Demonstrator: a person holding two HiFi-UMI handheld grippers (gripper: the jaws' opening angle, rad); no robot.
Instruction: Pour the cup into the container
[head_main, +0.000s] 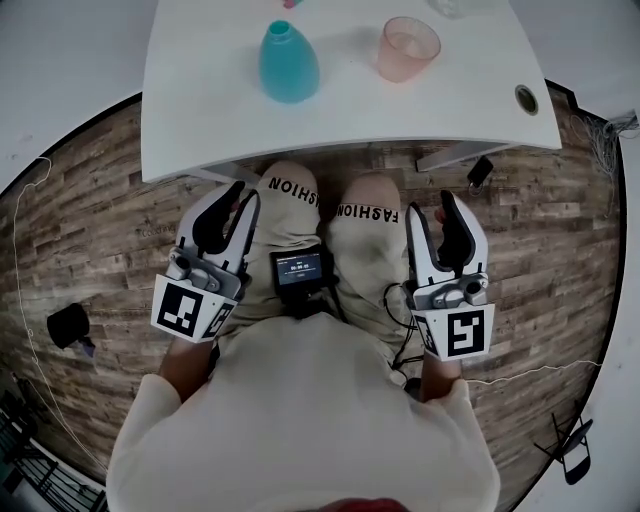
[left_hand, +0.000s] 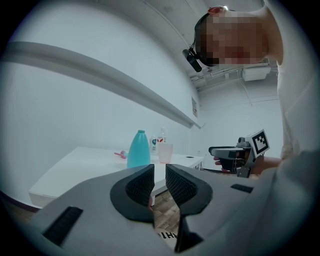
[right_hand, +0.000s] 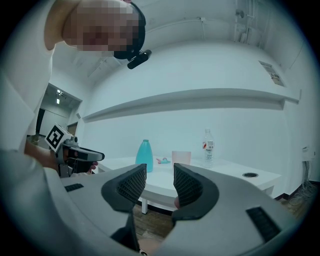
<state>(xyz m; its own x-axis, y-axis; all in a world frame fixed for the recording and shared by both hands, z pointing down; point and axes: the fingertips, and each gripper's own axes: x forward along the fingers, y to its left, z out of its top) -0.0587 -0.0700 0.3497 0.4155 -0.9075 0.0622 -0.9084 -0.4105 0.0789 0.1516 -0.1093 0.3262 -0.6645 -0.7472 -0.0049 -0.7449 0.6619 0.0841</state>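
Both grippers hang low over my operator's knees, on the near side of the white table (head_main: 200, 110), and neither has hold of anything. The left gripper (head_main: 238, 203) has its jaws only a narrow slit apart, with floor showing through the gap. The right gripper (head_main: 430, 208) stands a little wider, also empty.

The pink cup (head_main: 408, 47) sits upright toward the far right of the table. The teal container (head_main: 288, 63) stands to its left, neck up, with bare tabletop between them.

I judge this to be the reach. The cup is on the right gripper's side, so I would send that one in level. Its jaws need spreading first, since the cup looks wider than the present gap. I would close on the mid-wall gently, as thin plastic may buckle. The container's neck is narrow, so the left gripper should steady its body while I tip slowly. I cannot tell how full the cup is.
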